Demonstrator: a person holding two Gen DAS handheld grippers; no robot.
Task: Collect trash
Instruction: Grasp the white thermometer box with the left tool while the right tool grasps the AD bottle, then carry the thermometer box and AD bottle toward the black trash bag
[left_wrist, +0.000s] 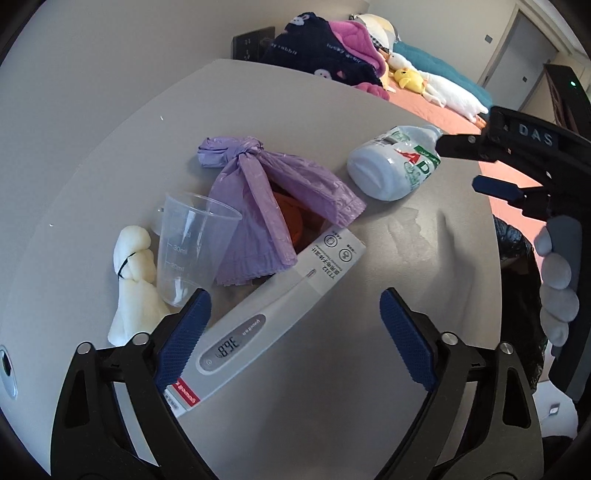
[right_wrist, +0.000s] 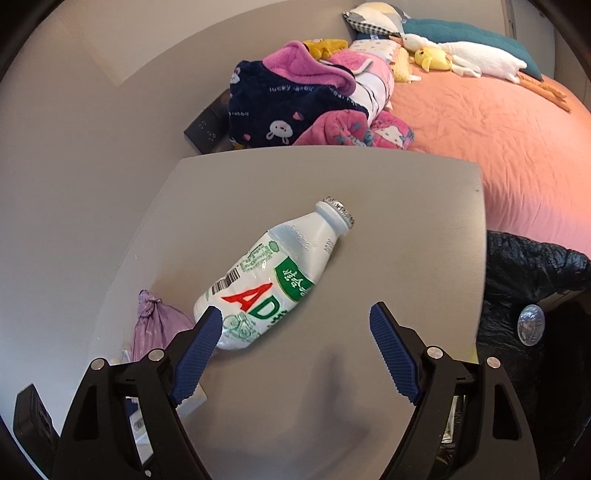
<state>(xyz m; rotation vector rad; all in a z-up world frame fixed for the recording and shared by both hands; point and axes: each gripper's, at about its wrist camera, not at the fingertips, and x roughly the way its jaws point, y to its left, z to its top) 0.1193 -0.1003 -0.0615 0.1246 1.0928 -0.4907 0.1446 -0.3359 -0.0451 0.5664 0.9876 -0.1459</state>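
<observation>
On the grey table lie a knotted purple bag, a clear measuring cup, a white tissue wad, a thermometer box and a white AD milk bottle. My left gripper is open just above the thermometer box. In the right wrist view the bottle lies on its side, and my right gripper is open just short of it, its left finger beside the bottle's base. The right gripper also shows in the left wrist view, open beside the bottle.
A bin lined with a black bag stands off the table's right edge. A bed with an orange sheet, clothes and plush toys lies beyond the table. A wall is on the left.
</observation>
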